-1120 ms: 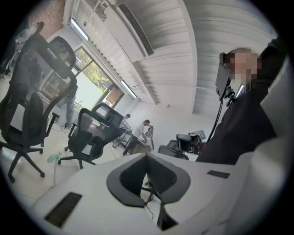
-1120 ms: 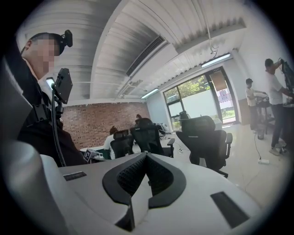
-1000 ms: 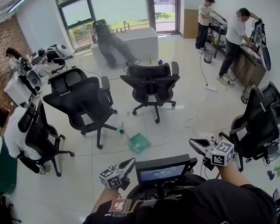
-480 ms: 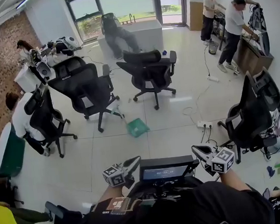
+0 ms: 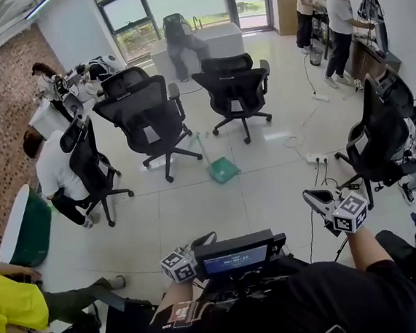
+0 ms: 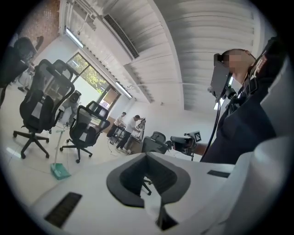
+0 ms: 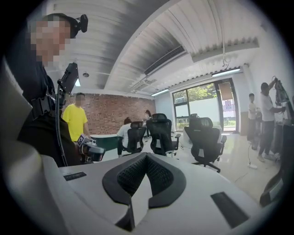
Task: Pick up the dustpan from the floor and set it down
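The green dustpan stands on the white tiled floor beside two black office chairs, its long handle leaning up and to the left. It shows small and far off at the lower left of the left gripper view. My left gripper is held close to my body, shut and empty, far short of the dustpan. The right gripper is out to the right, also shut with nothing in it. In each gripper view the jaws meet, left gripper and right gripper.
Black office chairs stand behind the dustpan, another at the right. A seated person and one in yellow are at the left. A power strip with cables lies on the floor to the right.
The whole head view has shifted: the dustpan and chairs now sit higher and further right, and a person in yellow has come in at the lower left. Both grippers stay shut and empty.
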`<state>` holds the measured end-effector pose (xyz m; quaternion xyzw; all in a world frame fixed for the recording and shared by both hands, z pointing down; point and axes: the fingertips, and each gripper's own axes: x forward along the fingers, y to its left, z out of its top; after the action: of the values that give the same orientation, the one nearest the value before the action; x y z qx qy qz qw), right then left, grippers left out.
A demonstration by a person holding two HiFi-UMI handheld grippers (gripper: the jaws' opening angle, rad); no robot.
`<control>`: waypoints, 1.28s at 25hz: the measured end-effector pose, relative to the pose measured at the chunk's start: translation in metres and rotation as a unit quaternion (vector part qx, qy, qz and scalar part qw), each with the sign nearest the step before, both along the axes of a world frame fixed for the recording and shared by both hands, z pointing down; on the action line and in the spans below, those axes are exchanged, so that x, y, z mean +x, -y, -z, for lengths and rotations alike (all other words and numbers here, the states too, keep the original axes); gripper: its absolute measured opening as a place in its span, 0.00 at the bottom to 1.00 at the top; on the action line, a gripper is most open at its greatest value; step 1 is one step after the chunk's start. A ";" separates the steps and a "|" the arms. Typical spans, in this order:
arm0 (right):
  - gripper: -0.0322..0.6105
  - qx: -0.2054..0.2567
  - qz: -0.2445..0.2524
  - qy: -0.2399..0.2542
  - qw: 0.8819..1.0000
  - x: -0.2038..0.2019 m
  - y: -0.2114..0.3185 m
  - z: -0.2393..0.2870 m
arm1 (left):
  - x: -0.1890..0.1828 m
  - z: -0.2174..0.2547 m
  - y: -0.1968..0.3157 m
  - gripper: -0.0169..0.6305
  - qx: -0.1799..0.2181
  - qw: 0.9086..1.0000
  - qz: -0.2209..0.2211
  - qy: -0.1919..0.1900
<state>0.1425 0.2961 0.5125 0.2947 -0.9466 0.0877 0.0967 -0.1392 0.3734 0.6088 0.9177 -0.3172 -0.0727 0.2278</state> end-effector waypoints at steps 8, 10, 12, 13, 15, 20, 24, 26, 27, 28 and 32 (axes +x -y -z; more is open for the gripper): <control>0.06 -0.033 -0.022 0.046 0.998 -0.071 -0.123 0.025 | -0.100 0.002 -0.131 0.04 -0.020 0.999 0.029 -0.016; 0.06 -0.041 -0.017 0.044 0.998 -0.075 -0.156 0.021 | -0.100 0.009 -0.151 0.04 -0.019 0.999 0.031 -0.022; 0.06 -0.046 -0.014 0.046 0.998 -0.069 -0.188 0.021 | -0.087 0.019 -0.170 0.04 -0.013 0.999 0.024 -0.024; 0.06 -0.048 -0.013 0.048 0.998 -0.062 -0.202 0.024 | -0.074 0.023 -0.179 0.04 -0.008 1.000 0.017 -0.022; 0.06 -0.047 -0.008 0.051 0.998 -0.044 -0.231 0.029 | -0.043 0.032 -0.195 0.04 0.002 1.000 0.004 -0.014; 0.06 -0.041 0.012 0.046 0.998 0.034 -0.302 0.008 | 0.054 0.030 -0.232 0.04 0.010 1.000 0.008 -0.007; 0.06 -0.064 -0.008 0.091 0.994 0.122 -0.344 0.005 | 0.148 0.035 -0.270 0.04 -0.005 1.000 0.001 -0.007; 0.06 -0.074 -0.018 0.105 0.992 0.153 -0.353 0.006 | 0.184 0.042 -0.285 0.04 -0.010 1.000 -0.011 -0.005; 0.06 -0.076 -0.021 0.108 0.991 0.163 -0.355 0.005 | 0.197 0.044 -0.291 0.04 -0.007 1.000 -0.018 0.000; 0.06 -0.077 -0.023 0.109 0.991 0.168 -0.355 0.002 | 0.206 0.044 -0.295 0.04 -0.002 1.000 -0.024 0.004; 0.06 -0.054 -0.012 0.113 0.992 0.162 -0.359 0.003 | 0.207 0.043 -0.308 0.04 0.005 1.000 -0.018 -0.015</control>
<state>0.3049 0.6553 0.5092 0.2890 -0.9416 0.1729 0.0036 0.0679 0.6813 0.5653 0.9233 -0.2968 -0.0839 0.2291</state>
